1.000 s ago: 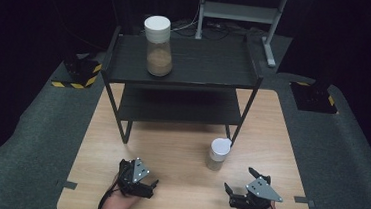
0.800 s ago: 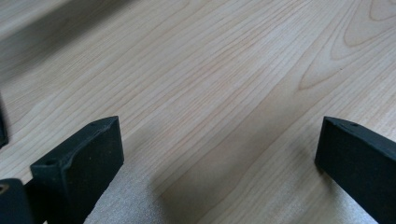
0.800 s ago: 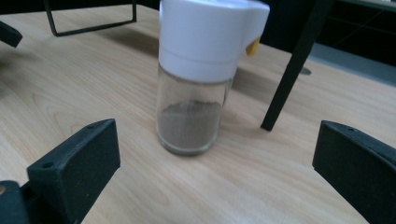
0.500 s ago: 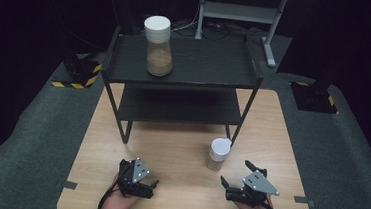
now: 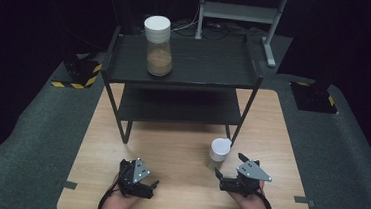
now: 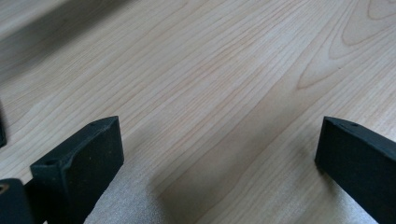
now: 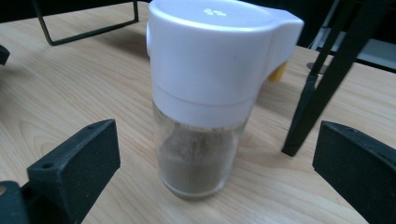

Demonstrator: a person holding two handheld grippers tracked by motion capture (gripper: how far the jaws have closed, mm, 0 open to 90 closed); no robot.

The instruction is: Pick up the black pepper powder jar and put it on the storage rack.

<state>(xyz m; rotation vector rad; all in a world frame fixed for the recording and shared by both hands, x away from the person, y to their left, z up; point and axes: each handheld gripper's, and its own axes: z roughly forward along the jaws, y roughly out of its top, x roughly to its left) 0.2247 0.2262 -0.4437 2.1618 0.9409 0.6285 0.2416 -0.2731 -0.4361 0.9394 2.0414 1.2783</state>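
A small glass shaker (image 5: 218,153) with a white cap and brown powder stands on the wooden table (image 5: 180,144) by the shelf's front right leg. My right gripper (image 5: 224,176) is open just in front of it; in the right gripper view the shaker (image 7: 210,93) stands close ahead of the spread jaws (image 7: 212,172), untouched. My left gripper (image 5: 148,181) rests open near the table's front left, its jaws (image 6: 215,158) wide over bare wood. A tall jar (image 5: 158,44) with a white lid and tan powder stands on the shelf's top.
A black two-level metal shelf (image 5: 202,63) takes up the back half of the table; one of its legs (image 7: 322,88) stands just right of the shaker. Dark grey mat (image 5: 349,162) surrounds the table. Yellow-black striped bases (image 5: 78,73) sit on the floor beside it.
My right gripper has moved left and forward, closing in on the small shaker. The left gripper has stayed put.
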